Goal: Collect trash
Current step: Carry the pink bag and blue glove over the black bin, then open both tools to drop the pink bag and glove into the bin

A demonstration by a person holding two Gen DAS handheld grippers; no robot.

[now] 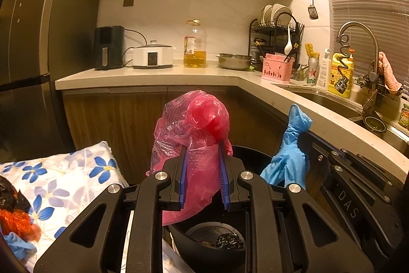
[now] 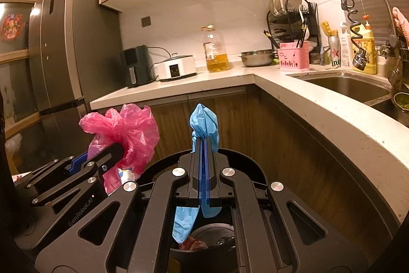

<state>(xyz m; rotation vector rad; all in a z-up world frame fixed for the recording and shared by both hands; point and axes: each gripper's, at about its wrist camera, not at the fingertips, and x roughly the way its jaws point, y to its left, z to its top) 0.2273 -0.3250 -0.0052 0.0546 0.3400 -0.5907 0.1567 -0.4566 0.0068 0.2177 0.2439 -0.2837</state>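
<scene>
Pink plastic bag [image 1: 196, 145], crumpled, is clamped between the blue pads of the left gripper [image 1: 202, 152] in the left wrist view; its bulk bunches above the fingertips and a tail hangs below the jaws. Under the gripper sits a black trash bin [image 1: 253, 152], dark debris visible inside. Right gripper [image 1: 310, 142] shows at the right, a blue glove [image 1: 288, 155] pinched at its tip, just below the counter [image 1: 153, 77] edge. Floral cloth [image 1: 71, 178] lies lower left with red, black and blue scraps [image 1: 18, 221] on it.

Right wrist view: right gripper [image 2: 203, 142] jaws are together, pinching the blue glove [image 2: 203, 123]; one end sticks up past the tips, the other dangles below into the bin opening. Black trash bin [image 2: 245, 157] rim curves behind the fingers. Left gripper [image 2: 120, 149] enters from the left, clamped on the pink plastic bag [image 2: 127, 132], beside the bin's left rim. Sink [image 2: 345, 86] sits in the counter's right run.
</scene>
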